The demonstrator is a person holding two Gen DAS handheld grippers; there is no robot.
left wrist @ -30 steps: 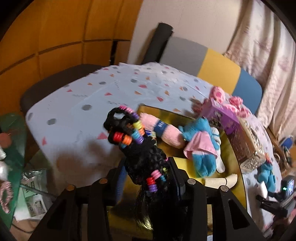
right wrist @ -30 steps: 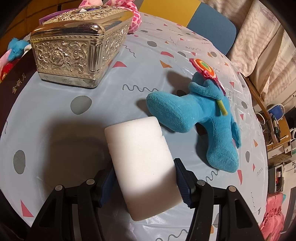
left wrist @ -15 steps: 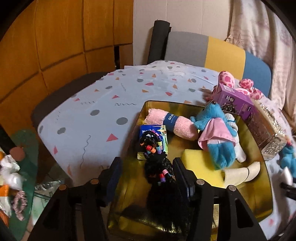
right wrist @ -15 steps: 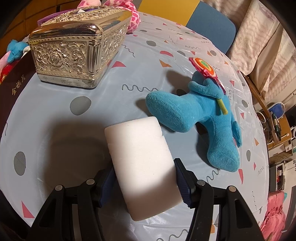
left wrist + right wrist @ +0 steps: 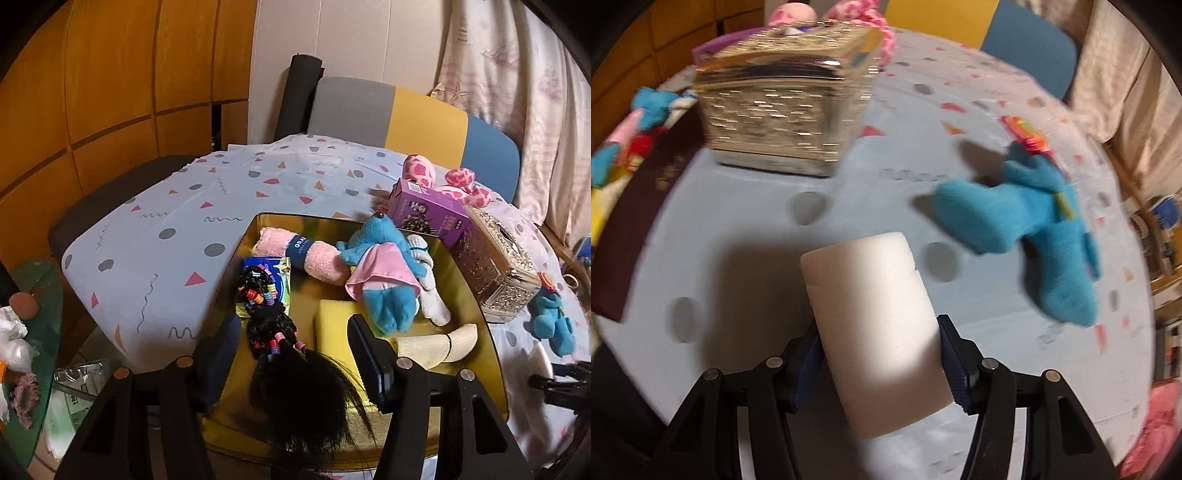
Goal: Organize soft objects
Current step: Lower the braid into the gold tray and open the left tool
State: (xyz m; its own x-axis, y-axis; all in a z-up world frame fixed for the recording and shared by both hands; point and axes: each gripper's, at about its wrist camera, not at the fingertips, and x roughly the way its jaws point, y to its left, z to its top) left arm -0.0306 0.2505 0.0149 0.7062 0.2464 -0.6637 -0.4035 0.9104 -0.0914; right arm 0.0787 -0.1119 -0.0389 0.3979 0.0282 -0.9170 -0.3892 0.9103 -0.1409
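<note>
**Hairpiece in the tray, sponge in the right tongs**

Now, from the left: the left gripper (image 5: 295, 354) stands with its jaws apart over the near end of the gold tray (image 5: 476, 314), and the black braided hairpiece (image 5: 275, 328) with its coloured beads lies between them, loose hair fanning toward the camera; neither pad clearly touches it. Further into the tray lie a blue packet (image 5: 282, 269) under the braid's tip, a rolled pink towel (image 5: 317, 258), a yellow sponge (image 5: 332, 328), a blue plush in a pink skirt (image 5: 384, 273) and two pale curved pieces (image 5: 439, 345). Beyond the tray's right rim stand a purple box (image 5: 428, 214) and a silver embossed box (image 5: 495, 273).

Only the right wrist view shows the right gripper (image 5: 881, 354) clamped on a white sponge block (image 5: 879, 317), smooth, rounded at its far edge and held above the patterned tablecloth (image 5: 886, 203). To its right a blue plush toy (image 5: 1034, 229) with an orange lollipop lies on the cloth; the picture is blurred
</note>
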